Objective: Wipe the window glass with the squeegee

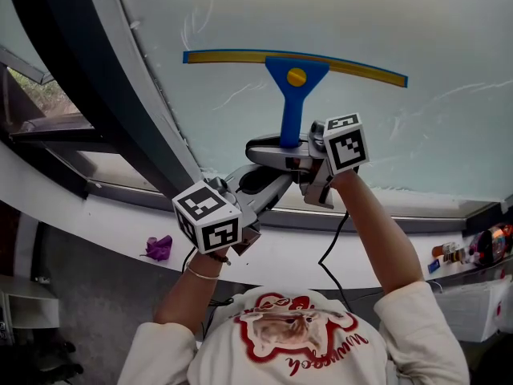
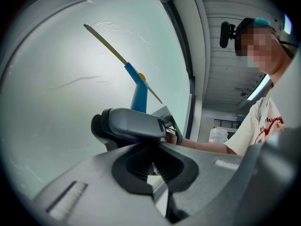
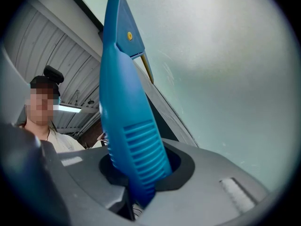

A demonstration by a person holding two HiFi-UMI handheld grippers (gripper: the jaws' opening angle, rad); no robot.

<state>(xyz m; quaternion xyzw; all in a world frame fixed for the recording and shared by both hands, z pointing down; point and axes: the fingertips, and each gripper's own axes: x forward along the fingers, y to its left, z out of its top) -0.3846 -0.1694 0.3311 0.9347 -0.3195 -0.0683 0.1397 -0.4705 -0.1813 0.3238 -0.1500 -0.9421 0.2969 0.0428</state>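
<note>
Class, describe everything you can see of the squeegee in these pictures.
The squeegee has a blue, plastic-looking handle with a ribbed grip and a round yellow stud, widening into a long, thin blue-and-yellow blade bar. The bar lies level against the window glass, with the handle below it. The right gripper is shut on the handle's lower end.
</note>
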